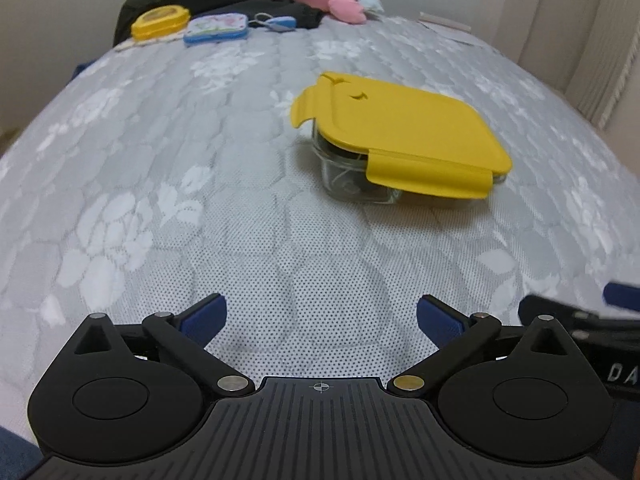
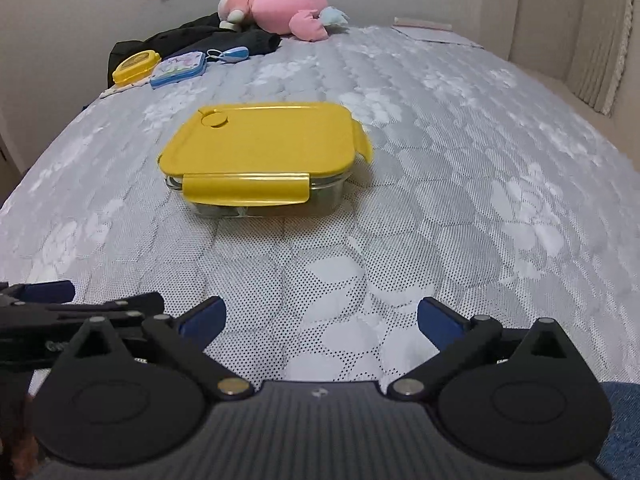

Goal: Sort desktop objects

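In the left wrist view the left claw [image 1: 321, 320] sits at the bottom centre, its blue fingers [image 1: 206, 317] spread wide and released, holding nothing, above the grey floral bed [image 1: 160, 160]. A glass box [image 1: 360, 178] with a yellow lid [image 1: 404, 128] rests on the bed right of centre, its side flaps hanging unlatched. In the right wrist view the right claw [image 2: 321, 320] is likewise released and empty at the bottom centre, with the box [image 2: 260, 200] and its lid [image 2: 260, 140] ahead, left of centre. In the upper left of that frame lie a small yellow container [image 2: 134, 66], a blue tin [image 2: 179, 68] just beside it, a blue clipper [image 2: 234, 55], black clothing [image 2: 200, 36] and a pink plush [image 2: 284, 6]
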